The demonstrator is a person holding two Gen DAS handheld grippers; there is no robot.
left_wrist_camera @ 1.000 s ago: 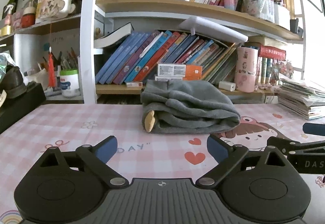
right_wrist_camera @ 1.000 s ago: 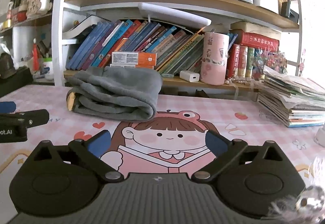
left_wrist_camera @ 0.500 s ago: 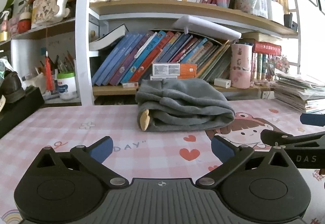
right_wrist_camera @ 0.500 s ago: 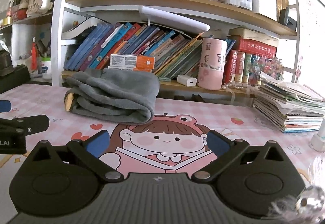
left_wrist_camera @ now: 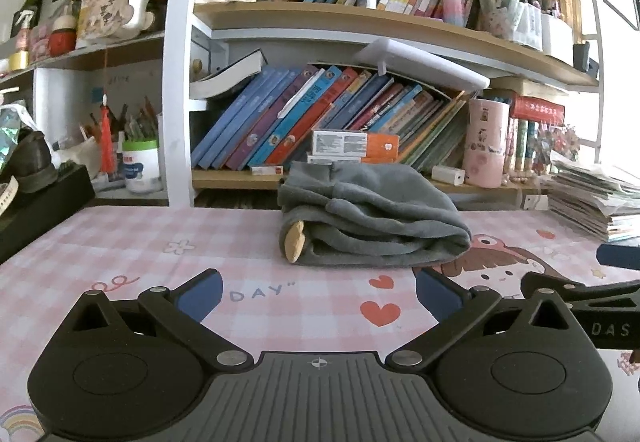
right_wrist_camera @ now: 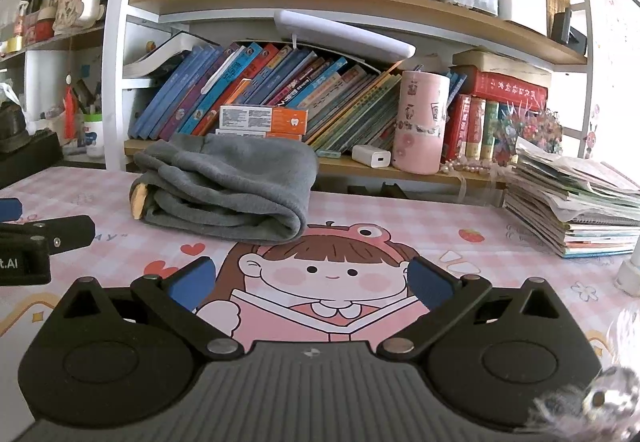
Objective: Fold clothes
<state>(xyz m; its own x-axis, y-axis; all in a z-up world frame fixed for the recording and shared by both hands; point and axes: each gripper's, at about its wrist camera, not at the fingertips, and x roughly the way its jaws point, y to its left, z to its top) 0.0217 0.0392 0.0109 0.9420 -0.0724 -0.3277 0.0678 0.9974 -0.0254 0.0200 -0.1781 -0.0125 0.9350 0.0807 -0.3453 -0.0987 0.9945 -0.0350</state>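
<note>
One folded grey fleece garment (left_wrist_camera: pixel 372 219) lies on the table (left_wrist_camera: pixel 132 242), on its pink checked mat with hearts and a cartoon girl, toward the far edge just in front of the wooden bookshelf (left_wrist_camera: pixel 360 19). The garment is doubled over several times into a thick, soft bundle: its rounded fold faces right, its stacked layer edges face left, and the top surface slopes down toward the rounded end. At the left end a small tan patch (left_wrist_camera: pixel 295 242) peeks out from between the layers; I cannot tell what it is. The fabric looks matte and plush, with a few shallow creases across the top layer.

My left claw (left_wrist_camera: pixel 318 296) sits low over the mat in front of the garment, its blue-padded fingers (left_wrist_camera: pixel 200 292) spread wide apart with nothing between them, well short of the cloth. My right claw (right_wrist_camera: pixel 310 282) is likewise wide apart and empty, hovering above the cartoon girl's face, with the garment ahead and to its left. Neither claw touches the garment. In the right wrist view the left claw's black arm shows at the left edge, and in the left wrist view the right claw's arm shows at the right edge, so the two are side by side.

Behind the garment, slanted books (left_wrist_camera: pixel 304 113) fill the lower shelf, a pink cylindrical cup (right_wrist_camera: pixel 420 121) stands to the right of them, and a stack of papers and booklets (right_wrist_camera: pixel 572 205) rests on the table at the right.
</note>
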